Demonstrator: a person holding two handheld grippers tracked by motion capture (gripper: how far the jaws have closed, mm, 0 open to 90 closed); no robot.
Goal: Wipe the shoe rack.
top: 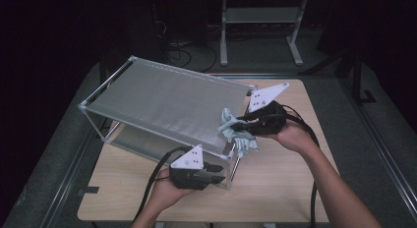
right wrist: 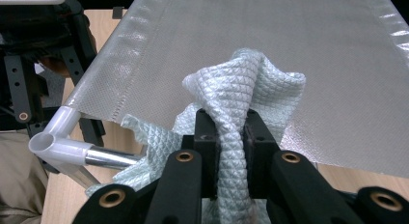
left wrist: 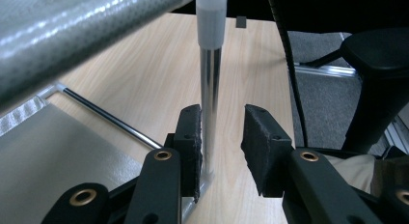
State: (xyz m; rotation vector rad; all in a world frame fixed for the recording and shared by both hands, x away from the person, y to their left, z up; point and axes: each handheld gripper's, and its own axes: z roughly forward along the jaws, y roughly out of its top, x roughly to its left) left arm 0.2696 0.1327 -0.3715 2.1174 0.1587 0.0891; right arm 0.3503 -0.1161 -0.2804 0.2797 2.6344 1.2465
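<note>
A two-tier rack (top: pixel 162 102) of chromed tubes, white plastic corner joints and taut grey mesh fabric lies across the left and centre of the high view, set at a slant on the pale wood-grain desk (top: pixel 275 188); both its fabric shelves are bare. At the lower centre of that view the left claw (top: pixel 212 173) sits at the rack's near corner. The left gripper view gives what the high view cannot: the claw (left wrist: pixel 222 147) is released, its rough black pads spread to either side of an upright chrome post (left wrist: pixel 210 103). The left pad lies right against the post and the right pad stands clear of it. A white sleeve caps the post near the top of the frame, and a thin rod runs off along the lower shelf's edge at the left.

Right of centre in the high view, the right claw (top: pixel 241 125) hovers at the top shelf's right end with a pale blue-green cloth (top: pixel 236 134) bunched there. The right gripper view shows the claw (right wrist: pixel 230 137) clenched on the cloth (right wrist: pixel 241 89), a quilted, diamond-embossed wipe squeezed into a ridge between the pads and fanning out above them over the fine woven mesh. A white elbow joint (right wrist: pixel 53 137) shows at its lower left.
</note>
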